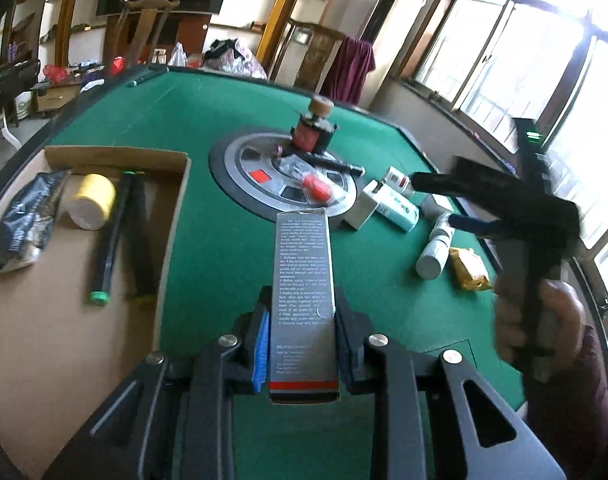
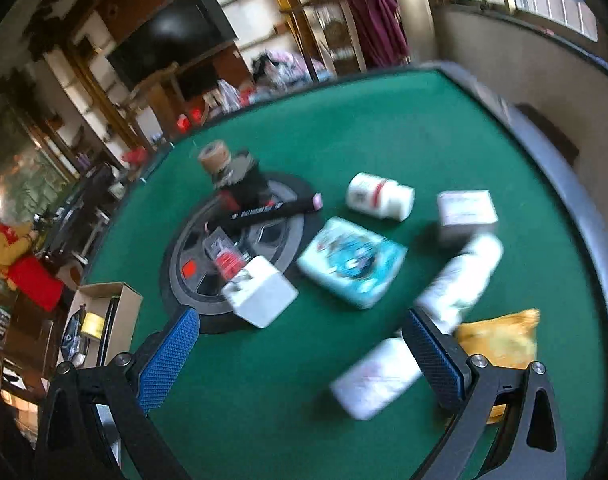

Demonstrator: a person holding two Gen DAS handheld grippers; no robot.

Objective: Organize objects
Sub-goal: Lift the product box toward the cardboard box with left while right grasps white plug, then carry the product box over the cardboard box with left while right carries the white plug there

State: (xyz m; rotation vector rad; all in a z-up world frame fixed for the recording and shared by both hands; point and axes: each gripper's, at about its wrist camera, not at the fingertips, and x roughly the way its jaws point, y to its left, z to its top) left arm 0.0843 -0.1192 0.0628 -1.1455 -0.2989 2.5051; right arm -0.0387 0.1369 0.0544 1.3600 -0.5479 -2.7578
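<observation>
Right now the left gripper (image 1: 301, 344) is squeezing a long grey box (image 1: 302, 280), holding it up over the green tabletop (image 1: 207, 128) near its front edge. Just beside it, at the left edge, sits a cardboard box (image 1: 103, 320) with a yellow roll (image 1: 91, 200) inside. The right gripper (image 2: 304, 344) is wide apart and holds nothing. Under it lie white bottles (image 2: 380, 376), and a yellow packet (image 2: 504, 340) lies near the right edge.
</observation>
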